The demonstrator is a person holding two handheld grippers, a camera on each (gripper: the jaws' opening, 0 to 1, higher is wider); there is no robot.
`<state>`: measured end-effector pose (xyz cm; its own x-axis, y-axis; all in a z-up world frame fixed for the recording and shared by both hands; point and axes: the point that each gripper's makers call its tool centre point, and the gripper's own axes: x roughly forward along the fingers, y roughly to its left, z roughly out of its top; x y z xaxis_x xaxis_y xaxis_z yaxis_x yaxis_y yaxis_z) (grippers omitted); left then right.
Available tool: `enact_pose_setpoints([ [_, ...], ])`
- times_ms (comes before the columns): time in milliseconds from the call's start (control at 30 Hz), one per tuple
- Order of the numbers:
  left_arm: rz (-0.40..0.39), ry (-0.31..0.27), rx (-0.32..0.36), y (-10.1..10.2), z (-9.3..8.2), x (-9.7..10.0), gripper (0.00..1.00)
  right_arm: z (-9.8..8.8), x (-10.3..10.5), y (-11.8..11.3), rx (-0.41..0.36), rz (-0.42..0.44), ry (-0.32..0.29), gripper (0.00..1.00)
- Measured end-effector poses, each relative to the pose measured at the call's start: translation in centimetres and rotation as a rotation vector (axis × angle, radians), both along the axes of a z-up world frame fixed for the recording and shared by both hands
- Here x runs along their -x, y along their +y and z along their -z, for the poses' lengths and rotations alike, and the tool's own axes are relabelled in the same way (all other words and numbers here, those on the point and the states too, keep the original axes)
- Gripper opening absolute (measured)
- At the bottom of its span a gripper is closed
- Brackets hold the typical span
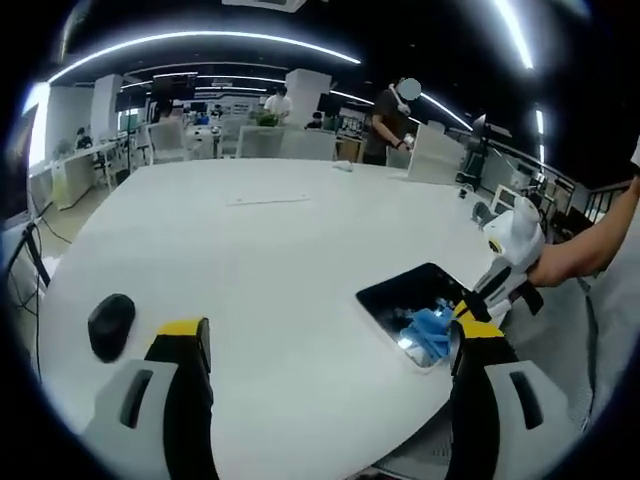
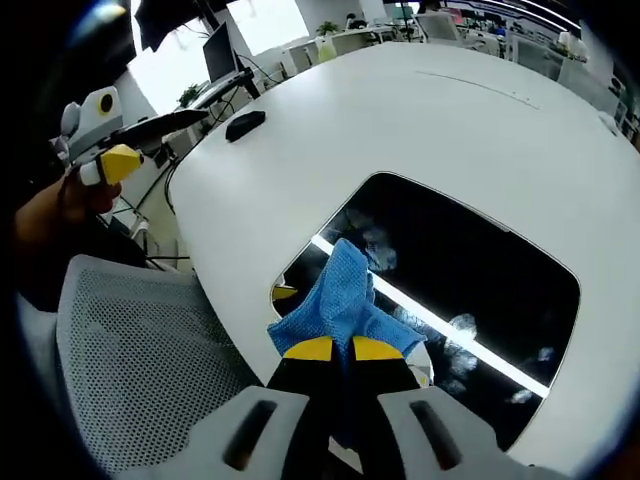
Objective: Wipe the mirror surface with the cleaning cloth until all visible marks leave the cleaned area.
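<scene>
Right gripper (image 2: pixel 333 348): jaws clamped together on a blue cleaning cloth (image 2: pixel 338 295), which is pressed onto the near end of the mirror (image 2: pixel 470 265).
Mirror: dark, rounded rectangle lying flat at the table's near edge; whitish smudges on the glass beside the cloth and toward the far corner; a bright light strip reflected across it.
Left gripper (image 1: pixel 330 345): jaws spread wide apart, holding nothing, hovering above the white table (image 1: pixel 260 260).
Mesh chair back (image 2: pixel 130 350): just off the table edge nearest the mirror.
Black computer mouse (image 1: pixel 110 325): near the table's edge, well apart from the mirror.
Background: desks, monitors and standing people beyond the table's far edge.
</scene>
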<state>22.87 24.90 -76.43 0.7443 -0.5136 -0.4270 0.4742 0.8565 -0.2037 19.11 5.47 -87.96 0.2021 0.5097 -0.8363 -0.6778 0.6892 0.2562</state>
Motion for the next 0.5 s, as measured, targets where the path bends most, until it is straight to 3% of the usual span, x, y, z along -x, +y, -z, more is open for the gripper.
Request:
enact_pose_setpoints([
  [500,0.000,0.004,-0.004,0.4,-0.3,-0.2,0.99,-0.1,-0.1,-1.0,0.015,-0.003,-0.006,0.00],
])
